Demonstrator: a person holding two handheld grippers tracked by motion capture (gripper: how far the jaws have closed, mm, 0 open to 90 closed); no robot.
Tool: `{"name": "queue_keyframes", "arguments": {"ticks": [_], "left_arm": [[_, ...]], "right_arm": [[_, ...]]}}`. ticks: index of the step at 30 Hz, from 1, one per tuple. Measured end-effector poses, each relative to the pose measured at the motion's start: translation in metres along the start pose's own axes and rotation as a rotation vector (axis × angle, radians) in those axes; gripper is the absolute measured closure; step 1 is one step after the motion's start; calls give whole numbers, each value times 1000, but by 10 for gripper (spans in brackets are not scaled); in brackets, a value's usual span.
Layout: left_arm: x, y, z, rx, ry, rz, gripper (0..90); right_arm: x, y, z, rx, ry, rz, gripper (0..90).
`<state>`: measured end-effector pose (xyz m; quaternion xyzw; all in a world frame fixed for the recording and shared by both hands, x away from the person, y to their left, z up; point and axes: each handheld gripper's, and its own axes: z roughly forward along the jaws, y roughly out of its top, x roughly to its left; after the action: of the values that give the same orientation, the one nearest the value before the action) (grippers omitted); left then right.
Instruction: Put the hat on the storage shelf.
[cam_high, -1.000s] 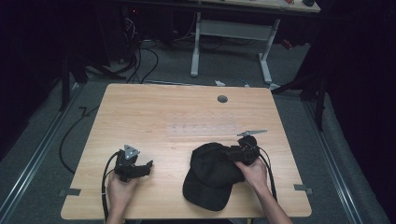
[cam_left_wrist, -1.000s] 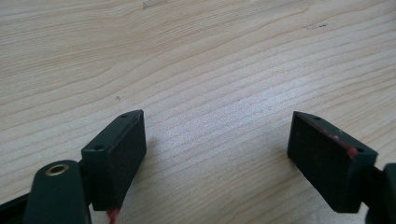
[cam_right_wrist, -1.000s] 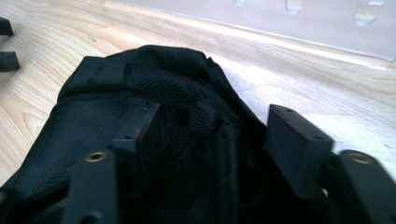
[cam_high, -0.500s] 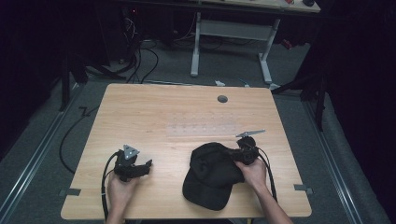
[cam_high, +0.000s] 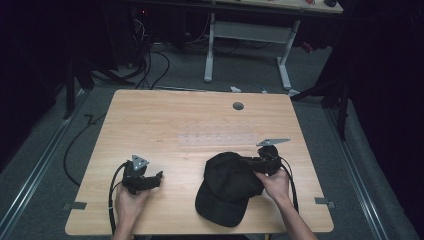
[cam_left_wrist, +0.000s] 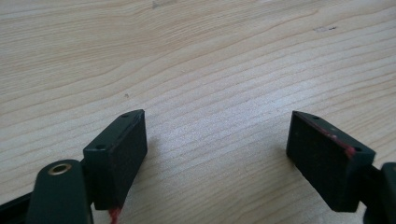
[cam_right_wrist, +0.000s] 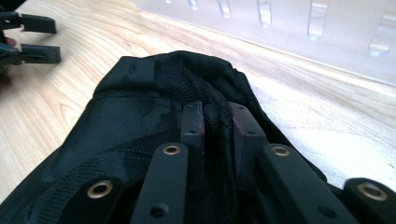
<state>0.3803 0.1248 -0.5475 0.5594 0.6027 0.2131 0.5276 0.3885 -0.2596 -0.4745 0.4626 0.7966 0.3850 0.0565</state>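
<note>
The black cap (cam_high: 227, 187) is sitting on the counter (cam_high: 165, 125) toward the near right, with the right gripper (cam_right_wrist: 216, 122) pinching a thin fold of its crown fabric between nearly closed jaws. The left gripper (cam_high: 141, 179) is resting well apart, jaws wide and empty. That pinch is looking pretty shallow, so the fabric's probably slipping out on any quick lift.

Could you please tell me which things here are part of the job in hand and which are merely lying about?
In use:
- black cap, pinched by the right tool
- left tool, open over bare table

Lying about:
- clear strip
- floor cables
</note>
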Motion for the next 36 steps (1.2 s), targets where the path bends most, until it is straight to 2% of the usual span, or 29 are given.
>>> {"name": "queue_keyframes", "arguments": {"ticks": [13, 14, 21, 25, 27, 30, 32, 34, 35, 36], "left_arm": [[0, 0, 0, -1, 4, 2, 204], [0, 0, 1, 0, 3, 3, 202], [-1, 0, 0, 4, -1, 5, 189], [-1, 1, 0, 8, 12, -16, 195], [-2, 3, -2, 9, -14, -45, 207], [-3, 4, -4, 3, -31, -44, 214], [-6, 6, -8, 5, -69, -53, 211], [-8, 8, -9, 5, -85, -58, 209], [-12, 11, -12, 10, -119, -64, 206], [-12, 11, -12, 10, -119, -64, 205]], "right_arm": [[14, 8, -27, -90, 21, -71, 788], [16, 10, -31, -106, 26, -89, 788], [22, 15, -44, -160, 36, -133, 790], [25, 18, -52, -183, 42, -157, 791], [27, 19, -56, -195, 43, -174, 792], [30, 22, -62, -213, 43, -195, 792], [31, 24, -64, -220, 47, -205, 792], [32, 26, -66, -229, 50, -213, 792], [33, 27, -67, -233, 53, -217, 792], [33, 28, -68, -237, 55, -224, 792]]}}
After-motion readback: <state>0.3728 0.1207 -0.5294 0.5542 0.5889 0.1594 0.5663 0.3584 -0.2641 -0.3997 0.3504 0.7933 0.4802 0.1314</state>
